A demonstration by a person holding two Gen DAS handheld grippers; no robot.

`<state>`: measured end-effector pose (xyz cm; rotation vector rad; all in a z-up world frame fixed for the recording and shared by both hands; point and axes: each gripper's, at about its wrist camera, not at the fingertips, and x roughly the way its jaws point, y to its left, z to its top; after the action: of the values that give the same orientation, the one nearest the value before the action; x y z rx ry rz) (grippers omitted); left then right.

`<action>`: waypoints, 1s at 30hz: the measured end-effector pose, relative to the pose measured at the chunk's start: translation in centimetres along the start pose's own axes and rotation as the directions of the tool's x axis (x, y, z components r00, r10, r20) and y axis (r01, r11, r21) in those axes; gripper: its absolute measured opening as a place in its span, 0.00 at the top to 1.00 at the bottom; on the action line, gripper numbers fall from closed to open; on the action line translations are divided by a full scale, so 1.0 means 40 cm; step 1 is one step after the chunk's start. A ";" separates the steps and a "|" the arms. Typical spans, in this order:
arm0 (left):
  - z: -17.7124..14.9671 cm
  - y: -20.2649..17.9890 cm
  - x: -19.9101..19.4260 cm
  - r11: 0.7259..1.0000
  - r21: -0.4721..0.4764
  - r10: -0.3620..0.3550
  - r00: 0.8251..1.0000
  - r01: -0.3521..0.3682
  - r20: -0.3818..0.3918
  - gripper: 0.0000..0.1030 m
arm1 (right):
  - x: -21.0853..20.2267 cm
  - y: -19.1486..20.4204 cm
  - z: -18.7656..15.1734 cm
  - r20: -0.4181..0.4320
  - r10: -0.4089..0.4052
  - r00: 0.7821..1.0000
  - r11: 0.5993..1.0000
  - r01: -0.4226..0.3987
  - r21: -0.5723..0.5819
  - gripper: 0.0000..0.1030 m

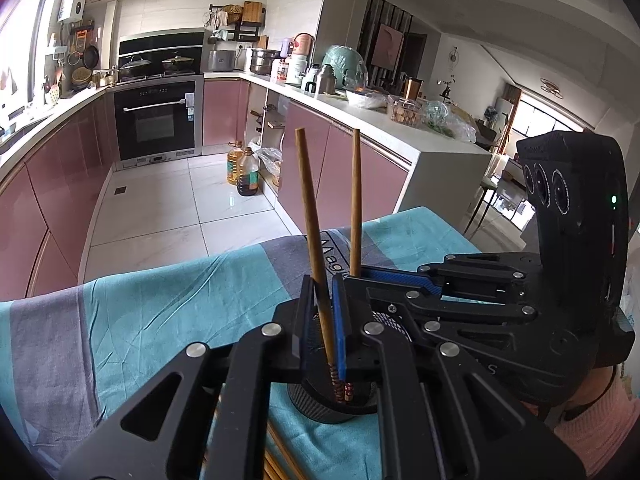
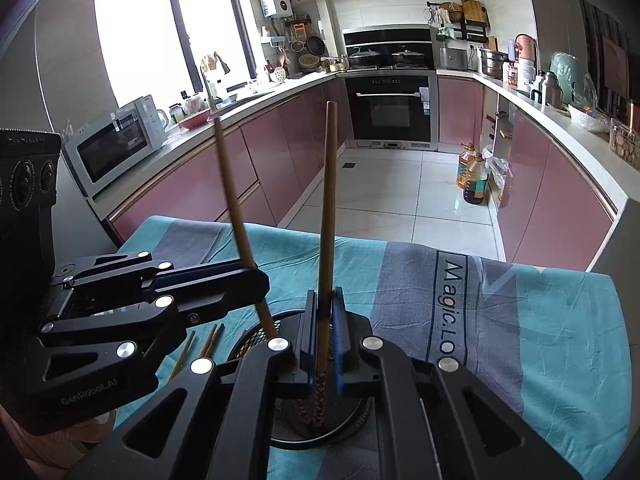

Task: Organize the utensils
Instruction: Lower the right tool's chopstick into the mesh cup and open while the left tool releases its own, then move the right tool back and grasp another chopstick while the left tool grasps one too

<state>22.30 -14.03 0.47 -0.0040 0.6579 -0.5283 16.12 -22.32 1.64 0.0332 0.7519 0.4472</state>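
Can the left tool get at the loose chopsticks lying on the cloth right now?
Probably not yet. The left tool is shut on a chopstick whose tip sits in the black holder, so it must release first. The loose chopsticks lie clear beside the holder.

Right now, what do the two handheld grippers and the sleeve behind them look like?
Both the left gripper and the right gripper are black linkage frames with silver rivets and blue-lined jaws. The left one's side reads GenRobot.AI. A pink knitted sleeve shows behind the right one.
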 end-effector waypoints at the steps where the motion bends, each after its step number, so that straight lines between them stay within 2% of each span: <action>1: 0.000 0.000 0.002 1.000 0.002 0.006 1.000 -0.006 0.000 0.89 | 0.002 0.001 -0.001 0.000 0.003 1.000 1.000 -0.003 0.005 0.93; 8: -0.009 0.001 -0.022 0.999 0.005 0.037 0.999 -0.037 0.020 0.74 | -0.010 -0.009 -0.012 0.018 -0.002 1.000 1.000 0.002 0.029 0.92; 10: -0.016 0.004 -0.048 0.999 0.004 0.050 0.998 -0.050 0.044 0.72 | -0.028 -0.008 -0.019 0.038 0.012 0.999 0.999 -0.013 0.034 0.89; 13: -0.037 0.010 -0.108 0.996 0.015 0.085 0.991 -0.087 0.100 0.56 | -0.069 0.008 -0.036 0.078 0.036 0.996 0.999 -0.037 0.015 0.82; 14: -0.045 0.014 -0.126 0.996 0.016 0.089 0.989 -0.091 0.114 0.53 | -0.089 0.017 -0.046 0.096 0.054 0.994 0.998 -0.055 0.004 0.76; 15: -0.055 0.019 -0.148 0.995 0.014 0.095 0.987 -0.098 0.126 0.52 | -0.107 0.029 -0.057 0.111 0.075 0.991 0.997 -0.074 -0.010 0.71; 20: -0.124 0.055 -0.239 0.987 0.008 0.157 0.976 -0.160 0.152 0.46 | -0.157 0.092 -0.118 0.112 0.180 0.977 0.982 -0.172 -0.078 0.62; 22: -0.164 0.076 -0.262 0.983 0.002 0.181 0.975 -0.183 0.132 0.45 | -0.155 0.114 -0.146 0.094 0.209 0.973 0.976 -0.201 -0.090 0.62; 26: -0.246 0.115 -0.274 0.973 -0.010 0.232 0.971 -0.232 0.063 0.44 | -0.110 0.140 -0.199 0.025 0.210 0.977 0.975 -0.208 -0.077 0.62; 30: -0.335 0.169 -0.247 0.969 -0.046 0.241 0.968 -0.244 -0.063 0.44 | -0.024 0.146 -0.245 -0.075 0.190 0.979 0.981 -0.193 -0.025 0.62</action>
<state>11.06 -1.39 -5.59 0.0412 0.7168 -0.2750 6.77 -18.69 -3.83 0.0600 0.8159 0.6469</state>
